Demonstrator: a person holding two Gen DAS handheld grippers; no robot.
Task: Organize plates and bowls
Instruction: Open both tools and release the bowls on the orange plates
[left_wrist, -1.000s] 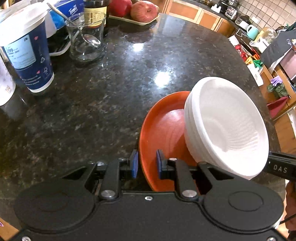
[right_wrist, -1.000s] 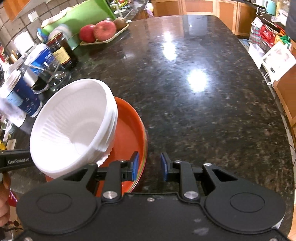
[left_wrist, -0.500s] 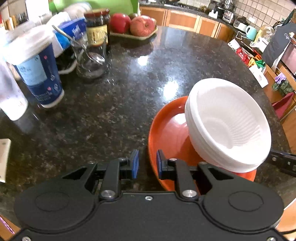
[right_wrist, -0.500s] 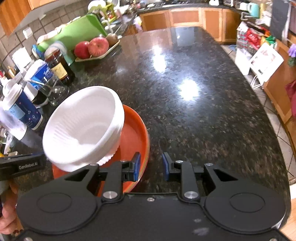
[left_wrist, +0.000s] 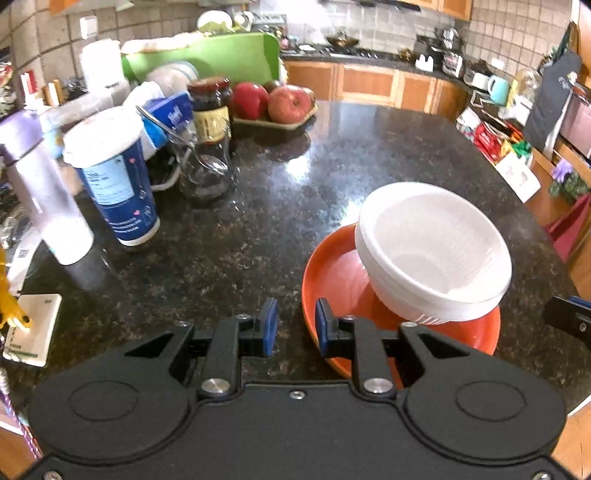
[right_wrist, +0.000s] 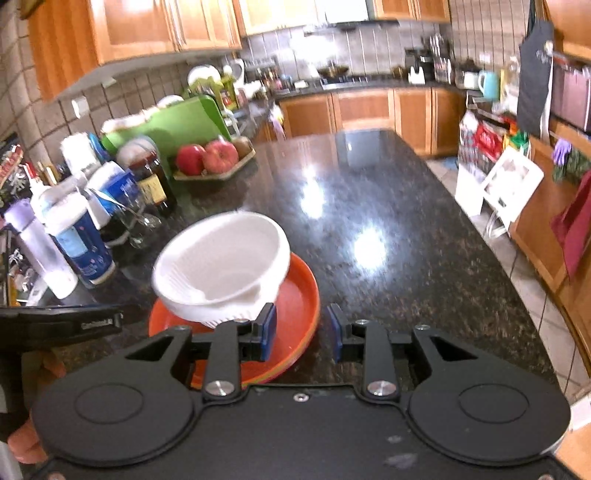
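I see the stack of bowls (left_wrist: 432, 254) sitting tilted on the plate (left_wrist: 332, 273). Left of the plate stands a lidded cup (left_wrist: 110, 177); behind that cup, a fruit tray (left_wrist: 273, 123).

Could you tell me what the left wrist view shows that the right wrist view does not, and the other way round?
Only the left wrist view shows the white card lying at the counter's near left edge. Only the right wrist view shows the wooden wall cabinets, the tiled floor and a hand under the other gripper. Both show the stack of white bowls tilted on the orange plates, the blue paper cup, the apples and the granite counter. Each view's own jaws are opening, nothing between them.
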